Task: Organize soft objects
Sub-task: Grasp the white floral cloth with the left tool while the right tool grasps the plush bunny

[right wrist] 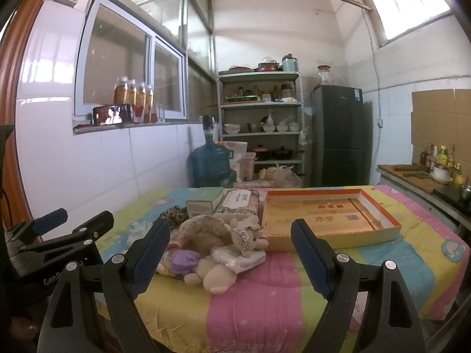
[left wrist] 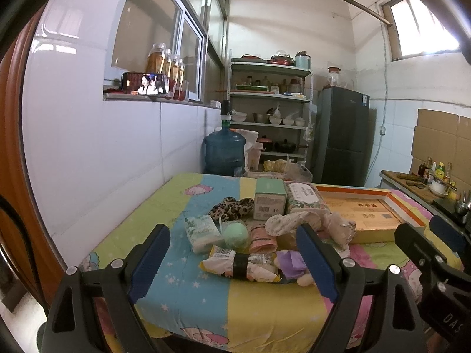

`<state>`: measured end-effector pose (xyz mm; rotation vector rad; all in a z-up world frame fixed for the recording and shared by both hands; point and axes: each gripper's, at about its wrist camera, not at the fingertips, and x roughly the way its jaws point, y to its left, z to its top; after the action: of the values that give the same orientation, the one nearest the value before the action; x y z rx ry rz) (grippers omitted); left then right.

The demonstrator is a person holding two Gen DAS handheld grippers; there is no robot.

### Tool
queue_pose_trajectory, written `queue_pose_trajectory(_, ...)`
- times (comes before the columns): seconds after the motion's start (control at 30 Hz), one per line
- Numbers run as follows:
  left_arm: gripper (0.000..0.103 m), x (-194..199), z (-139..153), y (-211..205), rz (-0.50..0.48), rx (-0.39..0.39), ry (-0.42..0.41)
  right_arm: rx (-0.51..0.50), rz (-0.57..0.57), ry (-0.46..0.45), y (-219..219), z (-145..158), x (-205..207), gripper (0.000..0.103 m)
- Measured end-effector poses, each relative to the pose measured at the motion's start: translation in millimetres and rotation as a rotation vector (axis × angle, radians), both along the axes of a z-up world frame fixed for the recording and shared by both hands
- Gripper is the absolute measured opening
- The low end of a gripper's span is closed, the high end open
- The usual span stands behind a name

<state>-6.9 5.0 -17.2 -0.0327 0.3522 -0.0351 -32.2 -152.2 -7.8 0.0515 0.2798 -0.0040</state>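
A pile of soft things lies mid-table on a striped quilt point(left wrist: 250, 303): a green ball point(left wrist: 235, 235), a tissue pack point(left wrist: 203, 231), a leopard scrunchie point(left wrist: 231, 206), a snack packet point(left wrist: 240, 266), a pink pack point(left wrist: 262, 238) and a plush toy in purple point(right wrist: 203, 267). An open shallow orange-rimmed box point(right wrist: 331, 219) lies right of the pile. My left gripper point(left wrist: 234, 260) is open and empty, short of the pile. My right gripper point(right wrist: 231, 259) is open and empty, short of the plush toy; it also shows in the left wrist view point(left wrist: 429, 235).
A mint carton point(left wrist: 270, 200) and a floral wipes pack point(left wrist: 306, 200) stand behind the pile. Beyond the table are a water jug point(left wrist: 224, 154), a shelf rack point(left wrist: 269, 108) and a dark fridge point(left wrist: 343, 135). A tiled wall runs on the left, a counter point(right wrist: 424, 182) on the right.
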Motion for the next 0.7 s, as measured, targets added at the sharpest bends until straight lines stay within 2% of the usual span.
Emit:
queue_pose_trajectory(0.23, 0.088, 9, -11, 8, 0.026, -0.017, -0.003, 0.022, 0.067, 0.060, 0, -23, 17, 0.085)
queue_pose_trajectory(0.43, 0.088, 24, -28, 17, 0.023, -0.031, 0.033, 0.019, 0.062, 0.123, -6, -48, 41, 0.085)
queue_pose_trajectory(0.7, 0.088, 49, -39, 27, 0.004, -0.078, 0.071, 0.002, 0.025, 0.134, -26, -52, 88, 0.085)
